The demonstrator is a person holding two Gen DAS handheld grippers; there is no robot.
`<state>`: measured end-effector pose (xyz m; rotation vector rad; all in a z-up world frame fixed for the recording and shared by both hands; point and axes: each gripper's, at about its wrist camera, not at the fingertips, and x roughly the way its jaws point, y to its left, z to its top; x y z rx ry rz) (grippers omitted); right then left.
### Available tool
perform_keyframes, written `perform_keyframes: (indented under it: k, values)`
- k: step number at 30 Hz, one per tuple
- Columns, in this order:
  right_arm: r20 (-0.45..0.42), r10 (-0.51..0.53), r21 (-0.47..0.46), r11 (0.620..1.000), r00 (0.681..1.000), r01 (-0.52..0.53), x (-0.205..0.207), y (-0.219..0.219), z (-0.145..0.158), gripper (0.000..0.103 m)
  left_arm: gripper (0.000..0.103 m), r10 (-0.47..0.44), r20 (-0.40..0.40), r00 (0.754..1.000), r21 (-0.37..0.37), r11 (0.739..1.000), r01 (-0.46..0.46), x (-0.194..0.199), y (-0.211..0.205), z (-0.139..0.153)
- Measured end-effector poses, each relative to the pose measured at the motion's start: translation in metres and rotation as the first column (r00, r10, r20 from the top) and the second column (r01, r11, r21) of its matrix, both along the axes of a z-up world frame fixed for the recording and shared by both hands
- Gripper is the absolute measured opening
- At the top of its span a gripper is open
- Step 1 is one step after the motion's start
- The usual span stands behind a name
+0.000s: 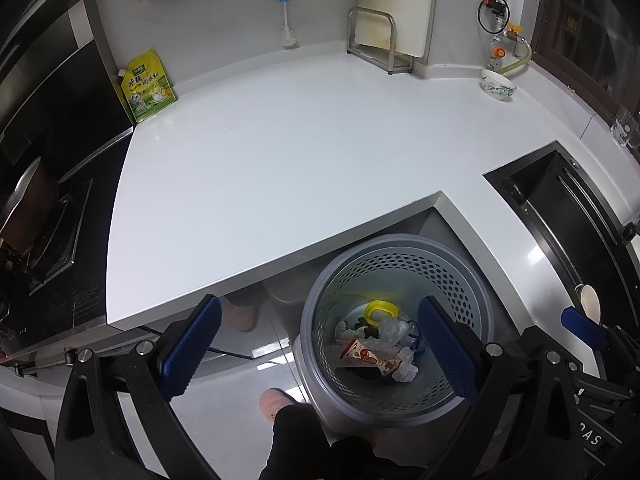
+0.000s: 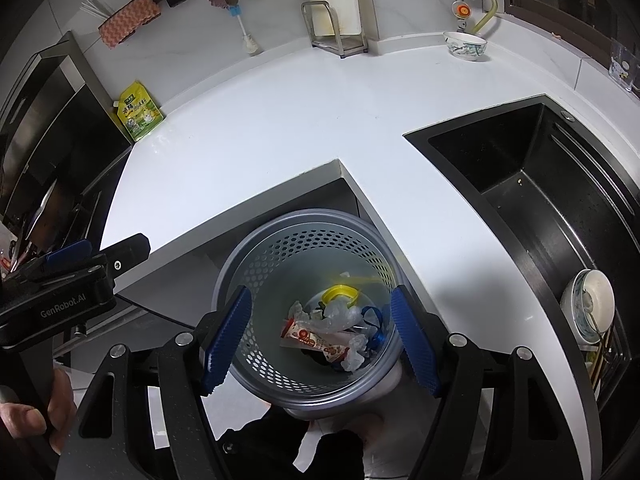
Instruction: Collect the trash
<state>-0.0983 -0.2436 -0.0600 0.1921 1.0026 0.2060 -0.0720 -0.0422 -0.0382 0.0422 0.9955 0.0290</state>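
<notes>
Perforated bin [image 2: 308, 312] holds wrappers [image 2: 320, 340], perhaps plastic film; both grippers' jaws gape, empty.

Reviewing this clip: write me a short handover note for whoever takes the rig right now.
Left tongs: open, empty, above the floor and bin.
Right tongs: open, empty, over the bin.
Grey perforated bin stands on the floor in the counter's corner notch; it holds a snack wrapper, clear plastic, a yellow ring and other scraps.
Done: that trash is binned.
Left: the counter shows only a yellow pouch and a bowl by the wall; probably not trash, so check.
</notes>
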Motion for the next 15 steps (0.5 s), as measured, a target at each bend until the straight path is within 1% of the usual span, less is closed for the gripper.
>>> perform_keyframes:
  k: [15]
  values:
    - [0.02, 0.0, -0.007, 1.0, 1.0, 0.0, 0.0024, -0.0025, 0.0037, 0.069, 0.097, -0.006, 0.008, 1.0, 0.016, 1.0, 0.006, 0.0013, -0.0036, 0.0023]
